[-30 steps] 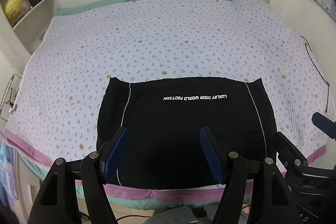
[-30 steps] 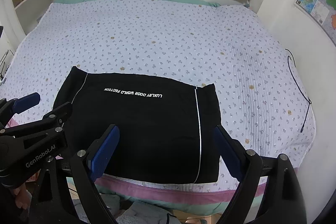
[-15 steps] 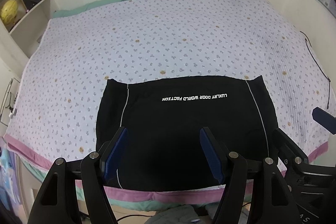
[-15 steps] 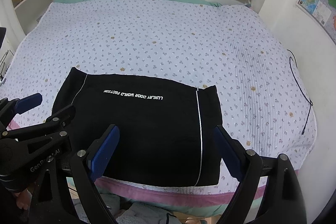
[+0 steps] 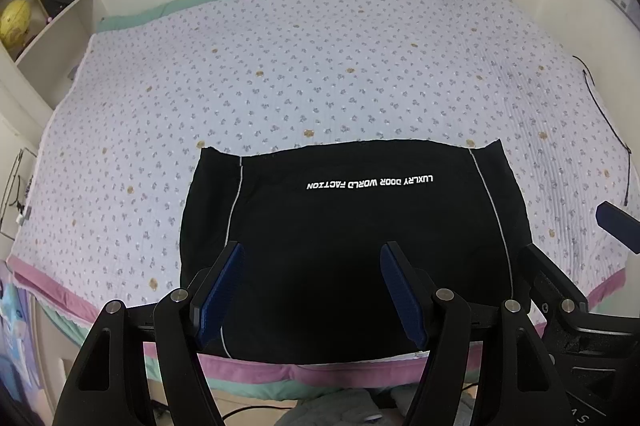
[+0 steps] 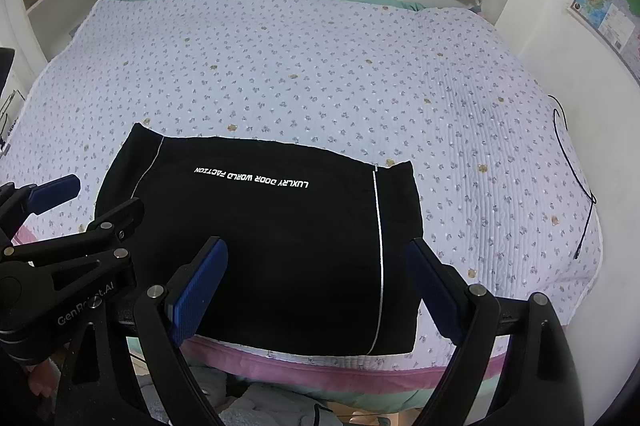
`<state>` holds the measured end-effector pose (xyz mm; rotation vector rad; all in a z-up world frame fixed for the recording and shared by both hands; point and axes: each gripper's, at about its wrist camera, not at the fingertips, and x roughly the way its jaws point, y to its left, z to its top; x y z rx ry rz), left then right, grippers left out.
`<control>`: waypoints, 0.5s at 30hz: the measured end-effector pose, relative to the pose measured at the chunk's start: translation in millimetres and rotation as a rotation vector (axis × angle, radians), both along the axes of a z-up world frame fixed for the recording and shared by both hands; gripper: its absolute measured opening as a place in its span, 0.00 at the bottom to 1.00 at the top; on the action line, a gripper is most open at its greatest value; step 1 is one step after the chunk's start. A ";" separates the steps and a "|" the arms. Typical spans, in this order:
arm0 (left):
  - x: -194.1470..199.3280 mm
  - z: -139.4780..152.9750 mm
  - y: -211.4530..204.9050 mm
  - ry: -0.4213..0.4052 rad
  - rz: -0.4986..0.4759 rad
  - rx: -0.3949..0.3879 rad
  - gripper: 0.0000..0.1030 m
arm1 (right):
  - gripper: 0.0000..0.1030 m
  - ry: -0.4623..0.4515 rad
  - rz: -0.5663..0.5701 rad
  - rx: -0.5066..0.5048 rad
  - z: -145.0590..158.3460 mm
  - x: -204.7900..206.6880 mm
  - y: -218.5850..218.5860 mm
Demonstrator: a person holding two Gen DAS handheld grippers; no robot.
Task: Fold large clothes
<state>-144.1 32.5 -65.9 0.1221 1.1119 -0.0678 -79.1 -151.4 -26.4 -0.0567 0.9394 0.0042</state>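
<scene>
A black garment (image 5: 352, 226) with white piping and white lettering lies folded into a flat rectangle near the front edge of the bed; it also shows in the right wrist view (image 6: 264, 238). My left gripper (image 5: 312, 290) is open and empty, held above the garment's near edge. My right gripper (image 6: 316, 286) is open and empty, above the garment's near right part. Each gripper shows at the side of the other's view.
The bed (image 5: 320, 66) has a lilac flowered quilt with a pink border (image 6: 320, 362). Shelves (image 5: 44, 10) with a yellow globe stand at the left. A black cable (image 6: 576, 178) hangs on the right wall. Clothes lie on the floor below the front edge.
Both grippers have drawn back and up a little from the bed, so the garment looks slightly smaller. The garment has not moved and both stay open.
</scene>
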 end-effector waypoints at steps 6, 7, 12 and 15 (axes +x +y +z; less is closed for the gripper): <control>3.1 -2.2 1.4 0.008 0.001 0.005 0.69 | 0.89 0.009 0.014 -0.006 -2.1 5.2 -1.3; 4.0 -2.6 1.5 0.010 0.001 0.005 0.69 | 0.89 0.010 0.014 -0.007 -2.5 5.7 -1.5; 6.2 -3.7 -1.5 0.014 0.000 0.006 0.69 | 0.89 0.011 0.012 -0.007 -3.2 6.7 -1.1; 7.3 -4.6 -2.8 0.018 -0.001 0.006 0.69 | 0.89 0.015 0.011 -0.007 -4.7 8.2 -2.5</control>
